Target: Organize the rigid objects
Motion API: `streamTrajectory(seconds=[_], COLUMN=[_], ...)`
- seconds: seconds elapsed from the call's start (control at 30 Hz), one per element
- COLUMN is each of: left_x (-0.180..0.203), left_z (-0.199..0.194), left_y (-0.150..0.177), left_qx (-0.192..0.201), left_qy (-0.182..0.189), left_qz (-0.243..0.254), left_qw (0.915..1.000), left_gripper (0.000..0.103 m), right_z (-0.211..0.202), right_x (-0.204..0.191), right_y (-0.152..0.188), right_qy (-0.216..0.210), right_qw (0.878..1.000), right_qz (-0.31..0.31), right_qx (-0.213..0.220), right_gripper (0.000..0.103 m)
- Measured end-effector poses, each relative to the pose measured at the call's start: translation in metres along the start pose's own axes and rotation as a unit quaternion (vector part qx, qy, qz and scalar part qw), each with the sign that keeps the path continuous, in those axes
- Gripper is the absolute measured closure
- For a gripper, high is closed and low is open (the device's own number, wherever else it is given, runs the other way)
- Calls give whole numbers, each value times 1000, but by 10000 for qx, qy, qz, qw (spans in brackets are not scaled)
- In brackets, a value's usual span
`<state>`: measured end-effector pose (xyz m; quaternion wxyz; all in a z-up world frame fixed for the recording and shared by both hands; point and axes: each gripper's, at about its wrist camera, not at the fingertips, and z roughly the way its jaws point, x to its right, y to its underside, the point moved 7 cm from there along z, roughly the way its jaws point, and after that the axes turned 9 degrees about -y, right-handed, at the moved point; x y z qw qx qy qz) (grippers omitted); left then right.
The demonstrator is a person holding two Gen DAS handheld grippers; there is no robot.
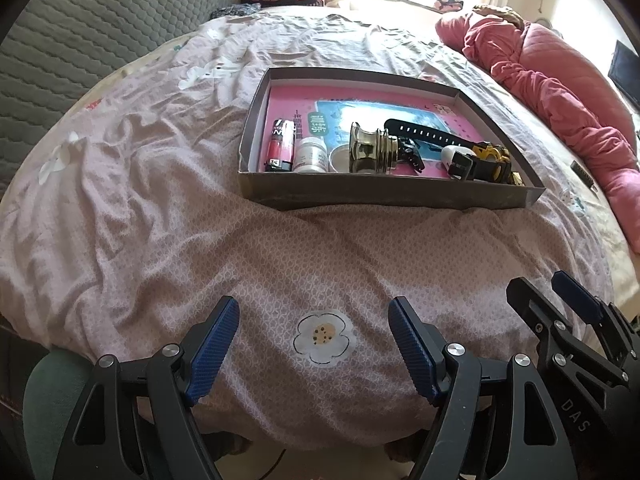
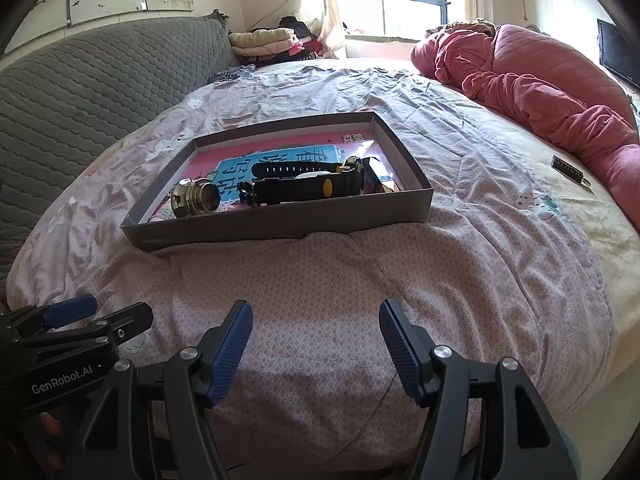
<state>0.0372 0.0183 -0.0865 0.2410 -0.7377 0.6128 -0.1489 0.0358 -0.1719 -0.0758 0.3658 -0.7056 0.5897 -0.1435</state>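
I see wide open bedsheet [image 1: 160, 208] between my grippers and the near wall of the shallow grey cardboard tray [image 1: 384, 198]. Left gripper [image 1: 314, 350] and right gripper [image 2: 316, 346] both hover with jaws spread, empty, touching nothing. Inside the tray lie a shiny metal fitting [image 1: 370, 150], a black ribbed strap [image 2: 296, 168], a white jar [image 1: 310, 156] and a red tube [image 1: 278, 146].

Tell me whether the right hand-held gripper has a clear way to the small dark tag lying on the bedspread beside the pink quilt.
Probably yes. The right hand-held gripper is open and empty, and only bare bedspread lies between it and the tag.
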Motion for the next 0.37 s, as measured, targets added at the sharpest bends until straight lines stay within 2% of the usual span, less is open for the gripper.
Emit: streamTrajectory(seconds=[0.37], left_x=[0], left_z=[0], left_y=[1], left_qx=[40], left_qy=[-2], left_qz=[46], left_qw=[10000], left_gripper=[25], right_z=[1], right_x=[1], right_y=[1], right_qy=[-19], right_qw=[10000], right_qz=[36], right_qx=[-34], right_gripper=[38])
